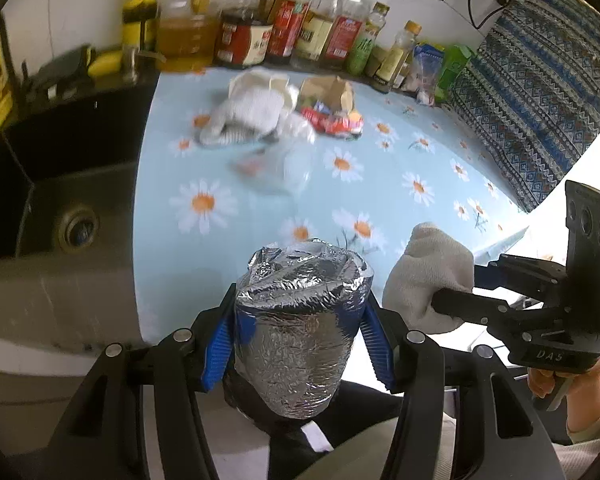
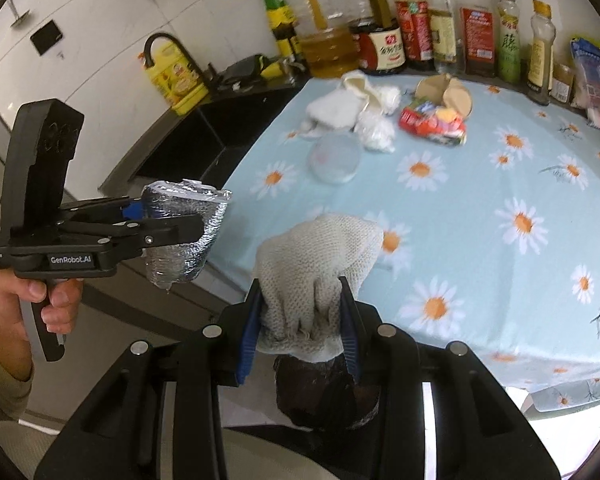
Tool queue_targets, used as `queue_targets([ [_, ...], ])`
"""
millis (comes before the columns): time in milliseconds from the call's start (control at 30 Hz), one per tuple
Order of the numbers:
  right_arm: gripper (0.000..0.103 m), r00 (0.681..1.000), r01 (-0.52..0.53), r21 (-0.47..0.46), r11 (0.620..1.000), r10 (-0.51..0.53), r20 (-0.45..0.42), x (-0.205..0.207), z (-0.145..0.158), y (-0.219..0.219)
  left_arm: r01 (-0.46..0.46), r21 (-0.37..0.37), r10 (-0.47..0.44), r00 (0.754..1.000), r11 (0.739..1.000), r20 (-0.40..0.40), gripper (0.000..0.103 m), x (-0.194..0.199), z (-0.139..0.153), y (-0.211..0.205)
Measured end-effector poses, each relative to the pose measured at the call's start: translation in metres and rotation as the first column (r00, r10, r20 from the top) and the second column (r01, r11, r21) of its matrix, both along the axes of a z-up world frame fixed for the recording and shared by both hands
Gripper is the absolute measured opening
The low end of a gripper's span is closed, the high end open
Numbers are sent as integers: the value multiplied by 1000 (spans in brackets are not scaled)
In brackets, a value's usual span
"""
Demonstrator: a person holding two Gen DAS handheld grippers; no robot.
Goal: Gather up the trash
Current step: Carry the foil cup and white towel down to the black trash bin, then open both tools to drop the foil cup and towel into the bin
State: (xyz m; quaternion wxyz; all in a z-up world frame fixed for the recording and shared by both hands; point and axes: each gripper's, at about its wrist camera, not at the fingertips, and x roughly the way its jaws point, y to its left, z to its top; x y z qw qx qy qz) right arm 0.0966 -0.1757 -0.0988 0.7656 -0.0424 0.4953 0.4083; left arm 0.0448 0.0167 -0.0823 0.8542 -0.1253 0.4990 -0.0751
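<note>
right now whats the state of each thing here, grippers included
left gripper: fingers shut on the foil-wrapped cup, held up off the table
foil-wrapped cup: upright, gripped at its sides
right gripper: fingers shut on the grey cloth
grey cloth: bunched, pinched between the fingers
clear plastic lid: lying flat on the tablecloth
white tissues: crumpled, on the table
red wrapper: crumpled, on the table
sink: no water seen

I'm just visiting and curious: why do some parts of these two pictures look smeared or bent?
Left wrist view: the trash pile and bottles are motion-blurred, while the foil-wrapped cup in the left tongs is sharp. Right wrist view: mostly sharp, including the knitted cloth in the right tongs. Both fisheye views curve the table edges.
</note>
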Motion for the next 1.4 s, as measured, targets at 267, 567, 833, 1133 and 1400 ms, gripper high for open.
queue_targets([
  [267,37,997,-46,-68,997,42,-67,-30,-34,2,-11,-66,4,995,998,-98,55,-28,-45,-4],
  [567,37,988,-89,-155,984,68,-137,-55,-81,9,-30,-98,11,983,995,-184,55,-52,-95,-6],
  [833,38,978,-102,-195,975,62,-201,-66,-123,12,-97,-153,49,955,984,-292,55,-63,-149,-3],
  [1133,40,966,-101,-235,967,39,-256,-63,-157,13,-132,-165,61,923,977,-380,55,-58,-196,-8],
  [1400,48,957,-49,-228,972,-19,-289,-54,-166,7,-162,-152,81,896,975,-437,73,-52,-211,-13],
])
